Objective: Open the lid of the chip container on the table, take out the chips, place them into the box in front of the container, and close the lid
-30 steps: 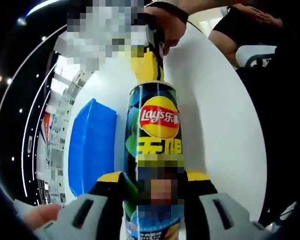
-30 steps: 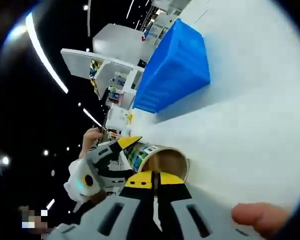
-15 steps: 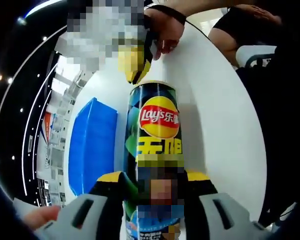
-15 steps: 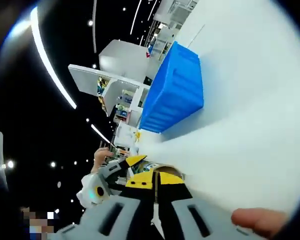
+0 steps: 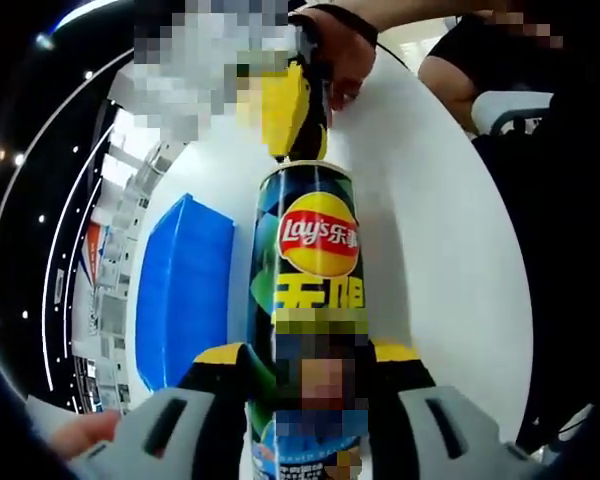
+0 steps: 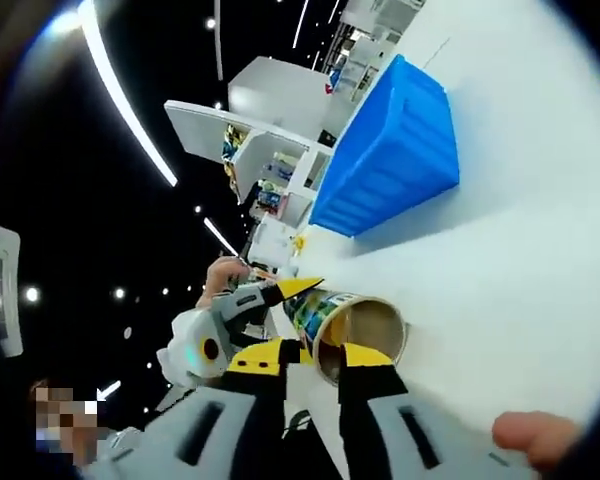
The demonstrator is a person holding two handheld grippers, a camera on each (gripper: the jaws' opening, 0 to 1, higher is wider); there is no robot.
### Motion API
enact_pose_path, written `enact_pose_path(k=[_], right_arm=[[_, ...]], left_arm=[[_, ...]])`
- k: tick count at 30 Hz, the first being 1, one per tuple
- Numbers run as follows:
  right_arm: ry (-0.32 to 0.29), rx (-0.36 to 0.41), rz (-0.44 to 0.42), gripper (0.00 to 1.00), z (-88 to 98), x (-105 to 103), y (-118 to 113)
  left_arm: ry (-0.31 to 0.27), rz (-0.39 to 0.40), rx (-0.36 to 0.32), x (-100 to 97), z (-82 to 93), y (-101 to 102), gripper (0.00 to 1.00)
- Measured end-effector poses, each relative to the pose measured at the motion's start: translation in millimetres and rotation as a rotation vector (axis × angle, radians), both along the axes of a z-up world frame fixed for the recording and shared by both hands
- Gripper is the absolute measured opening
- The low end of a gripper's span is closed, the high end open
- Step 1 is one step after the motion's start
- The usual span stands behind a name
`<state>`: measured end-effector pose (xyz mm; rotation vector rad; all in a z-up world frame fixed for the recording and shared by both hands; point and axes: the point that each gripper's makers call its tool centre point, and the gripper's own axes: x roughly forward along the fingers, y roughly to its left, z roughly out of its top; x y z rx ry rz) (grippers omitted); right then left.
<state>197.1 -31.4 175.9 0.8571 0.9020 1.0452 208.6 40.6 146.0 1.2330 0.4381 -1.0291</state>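
Chip container (image 5: 313, 300), a tall dark cylindrical can with a red and yellow logo, stands on the white round table (image 5: 450, 250) straight ahead of the left gripper (image 5: 305, 355), whose yellow-tipped black jaws are pressed against its two sides low on the body, pinching it. In the left gripper view the blue rectangular plastic box (image 5: 185, 290) sits on the table to the left of the can, apart from it. Beyond the far end of the can, the right gripper (image 5: 292, 105) comes in from the top with its yellow tips at the can's rim, and a hand (image 5: 335, 50) holds it from behind.

In the right gripper view the can (image 6: 355, 330) shows its open mouth, lid off, with a brownish inside; whether chips are in it cannot be told. The right gripper (image 6: 316, 356) has its yellow tips just in front of that mouth at the near rim, a narrow gap between them, and nothing visibly held. The left gripper (image 6: 280, 295) grips the can from the far side. The box (image 6: 395, 155) lies further out, above the can. A fingertip (image 6: 535, 440) shows at the lower right edge.
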Motion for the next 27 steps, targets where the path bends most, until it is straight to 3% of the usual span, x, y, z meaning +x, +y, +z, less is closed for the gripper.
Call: enact_pose_path(k=[2,3,5,7,11,23,27], right_arm=[[-0.003,-0.013,-0.008,0.04,-2.7,1.2,4.1],[-0.047,-0.015,0.003,0.04,-3.1,2.2,4.5],[-0.047,-0.005,0.005,0.03,-1.0,-0.3,6.4],[-0.097,-0.006,0.022,0.01,0.2,-1.9,7.1],[-0.044,0.011,0.026,0.00,-0.6,-3.0,7.9],[-0.015,0.019,0.013,0.00,2.8,-6.2,9.0],[-0.018,0.017,0.017,0.00,3.3,-9.5,9.9]], left_arm=[[0.002,-0.004,0.002,0.2,-0.2,-0.5,0.47],[0.004,-0.004,0.003,0.3,-0.3,-0.6,0.47],[0.007,-0.002,0.008,0.7,-0.5,-0.4,0.47],[0.010,-0.003,0.009,1.0,-0.5,-0.4,0.47],[0.017,-0.036,0.019,4.2,-0.7,0.6,0.47],[0.046,-0.072,0.001,8.3,4.4,6.9,0.50],[0.064,-0.075,0.005,5.5,3.0,9.6,0.46]])
